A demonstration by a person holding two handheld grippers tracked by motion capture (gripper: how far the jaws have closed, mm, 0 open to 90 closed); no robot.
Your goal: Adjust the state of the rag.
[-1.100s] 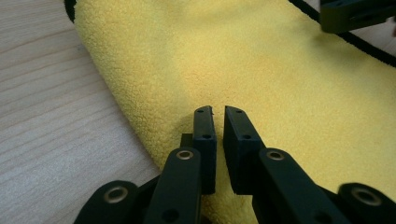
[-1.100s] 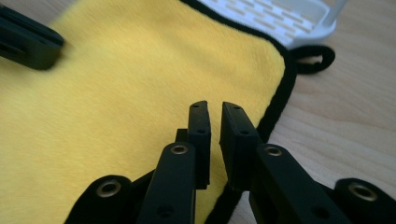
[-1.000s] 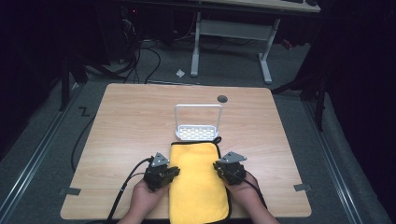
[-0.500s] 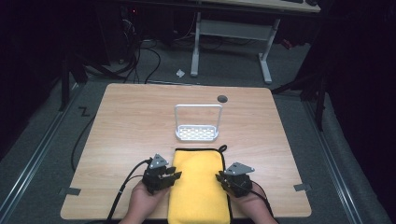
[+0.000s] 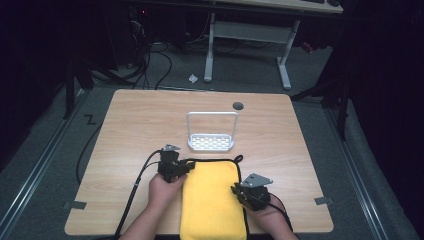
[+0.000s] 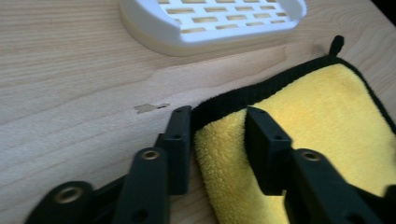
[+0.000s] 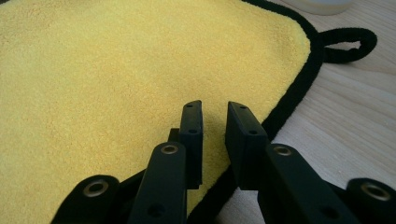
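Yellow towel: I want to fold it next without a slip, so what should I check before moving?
1. Left claw straddles the towel's far left corner: ok. Its jaws have just been closing, with the corner between them but not yet pinched.
2. Right claw grips the right hem: not ok. Its jaws have just been opening and the hem lies loose under the gap.
3. Towel lies flat: ok.
4. White rack stands apart from the towel: ok.
5. Hanging loop is free of both claws: ok.
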